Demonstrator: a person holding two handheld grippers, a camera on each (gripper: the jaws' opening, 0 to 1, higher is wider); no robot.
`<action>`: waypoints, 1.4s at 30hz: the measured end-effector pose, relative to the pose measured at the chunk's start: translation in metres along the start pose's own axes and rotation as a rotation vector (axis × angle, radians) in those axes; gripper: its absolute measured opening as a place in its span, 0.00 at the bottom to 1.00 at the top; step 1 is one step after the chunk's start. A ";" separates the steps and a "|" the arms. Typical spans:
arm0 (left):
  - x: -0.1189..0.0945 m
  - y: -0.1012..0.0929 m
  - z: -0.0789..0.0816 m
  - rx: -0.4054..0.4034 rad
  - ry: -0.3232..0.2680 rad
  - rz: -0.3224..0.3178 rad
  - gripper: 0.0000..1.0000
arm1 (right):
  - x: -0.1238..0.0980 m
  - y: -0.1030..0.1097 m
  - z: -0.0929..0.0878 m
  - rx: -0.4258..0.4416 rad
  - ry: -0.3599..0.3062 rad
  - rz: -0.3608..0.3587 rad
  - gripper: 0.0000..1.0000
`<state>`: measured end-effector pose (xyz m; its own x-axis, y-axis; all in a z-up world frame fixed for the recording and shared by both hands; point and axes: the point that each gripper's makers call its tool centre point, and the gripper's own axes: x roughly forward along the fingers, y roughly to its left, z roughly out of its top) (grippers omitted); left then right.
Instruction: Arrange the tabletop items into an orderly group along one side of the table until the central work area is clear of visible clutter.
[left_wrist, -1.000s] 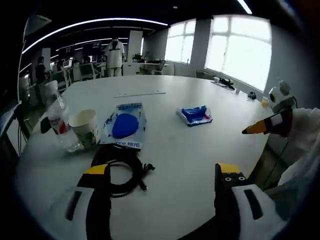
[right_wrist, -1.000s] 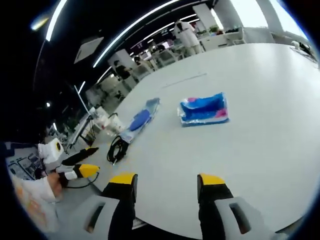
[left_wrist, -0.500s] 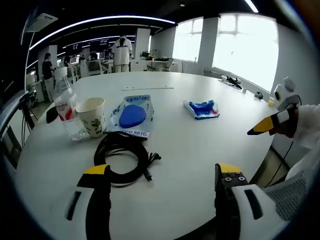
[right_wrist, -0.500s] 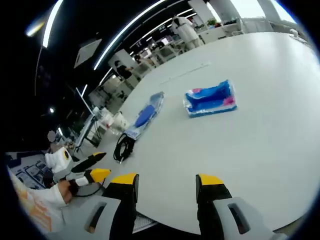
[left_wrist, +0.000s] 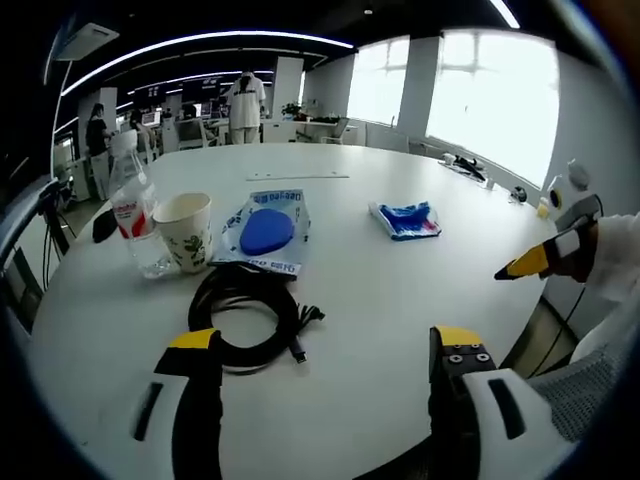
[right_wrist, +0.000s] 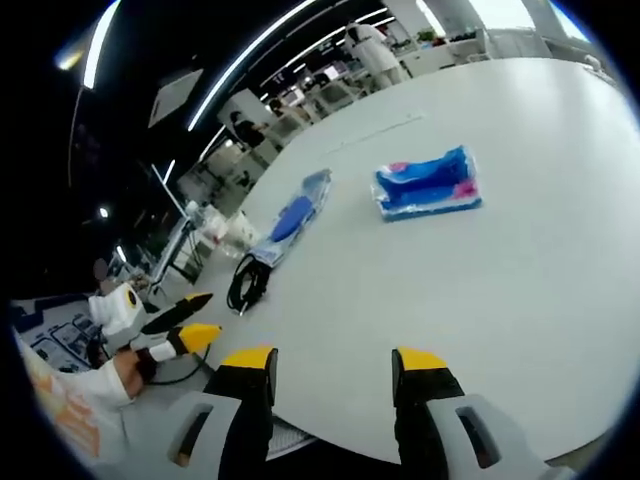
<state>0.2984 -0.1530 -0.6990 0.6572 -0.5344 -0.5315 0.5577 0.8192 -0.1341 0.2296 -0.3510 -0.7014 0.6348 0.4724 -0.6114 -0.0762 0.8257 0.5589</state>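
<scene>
Left gripper view, left to right: clear plastic water bottle with a red label, upright near the far-left edge of the round white worktop. Just beside it, a paper cup with a leafy print, also upright. In front of the cup, nearer the camera, a coiled black cable, plug ends trailing to the right. Behind the cable, a flat clear packet with a blue oval pad inside, lying flat. Further right and well apart, a small blue wrapped pack, flat on the worktop. At the right edge, the right tool coming in with its yellow tips close together, held off the worktop's rim by a white-sleeved arm. At the bottom, the left tool, jaws wide apart and holding nothing, hovering over the near part of the worktop just short of the cable.

Right gripper view, left to right: the left tool at the lower left beyond the worktop's edge, yellow-tipped jaws spread. Then the black cable, the blue-pad packet past it, bottle and cup small and blurred behind. To the right, the blue wrapped pack with pink patches, alone on bare white surface. At the bottom, the right tool, jaws parted and gripping nothing, over the near rim of the worktop.

Background: open office, desks, standing people, large bright windows.
</scene>
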 end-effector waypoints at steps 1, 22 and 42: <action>0.000 0.001 0.000 -0.007 -0.005 0.001 0.87 | 0.001 0.002 -0.001 -0.006 0.007 0.003 0.46; -0.008 0.031 0.008 -0.125 -0.059 0.075 0.82 | 0.082 0.079 0.019 -0.202 0.162 0.111 0.44; 0.007 0.086 -0.001 -0.352 -0.112 0.177 0.75 | 0.158 0.087 0.028 -0.248 0.234 0.009 0.40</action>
<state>0.3507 -0.0861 -0.7147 0.7893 -0.3821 -0.4806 0.2361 0.9115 -0.3369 0.3447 -0.2129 -0.7333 0.4417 0.5139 -0.7354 -0.2833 0.8577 0.4291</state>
